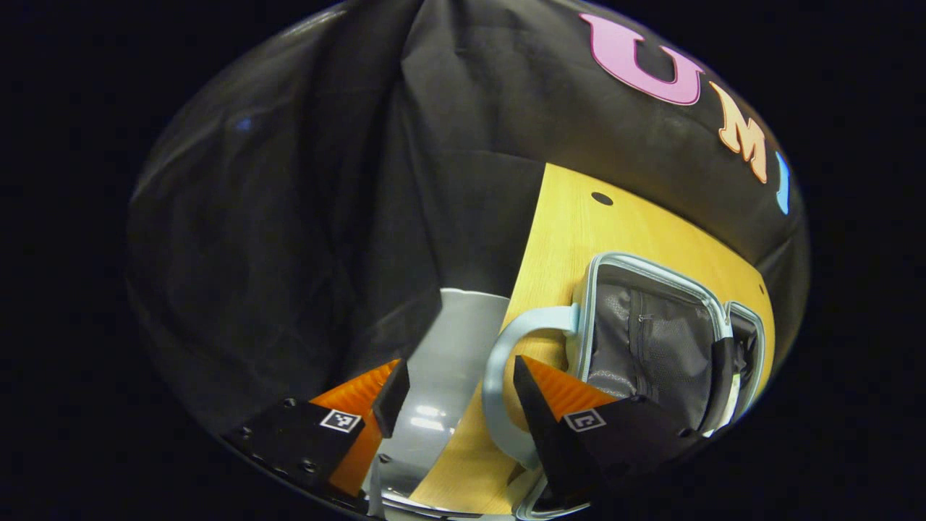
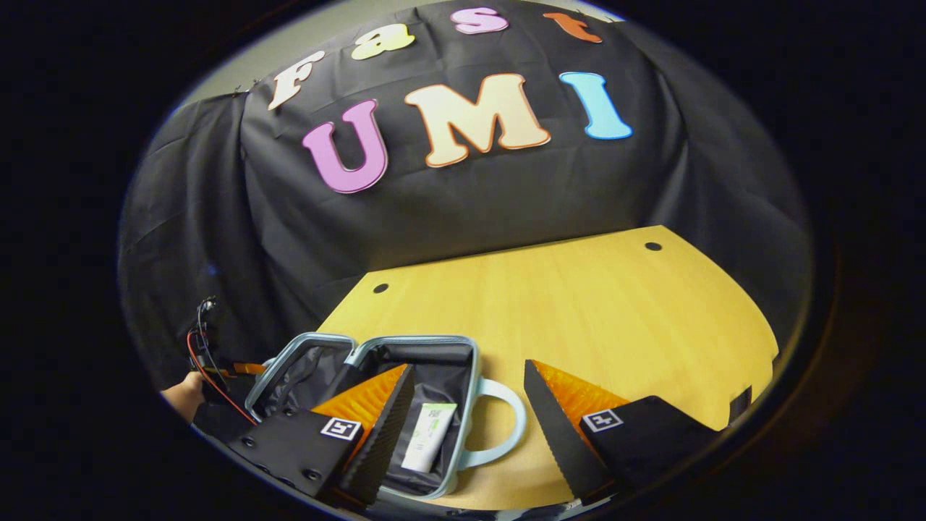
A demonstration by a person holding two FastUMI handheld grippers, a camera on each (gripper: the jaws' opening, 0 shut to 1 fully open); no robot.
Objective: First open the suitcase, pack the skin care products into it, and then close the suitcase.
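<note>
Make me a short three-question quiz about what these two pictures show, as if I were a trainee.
1. True or false: the suitcase lies open on the table.
2. What lies inside the suitcase? A) a white tube B) a red shoe C) a glass bottle
3. Fill in: the pale blue ___ of the suitcase curves between the fingers of the left gripper.

Key
1. True; its dark lining shows.
2. A: the white tube rests on the lining, between the spread fingers of the right gripper.
3. Handle; the fingers stand apart, not pressing on it.
</note>
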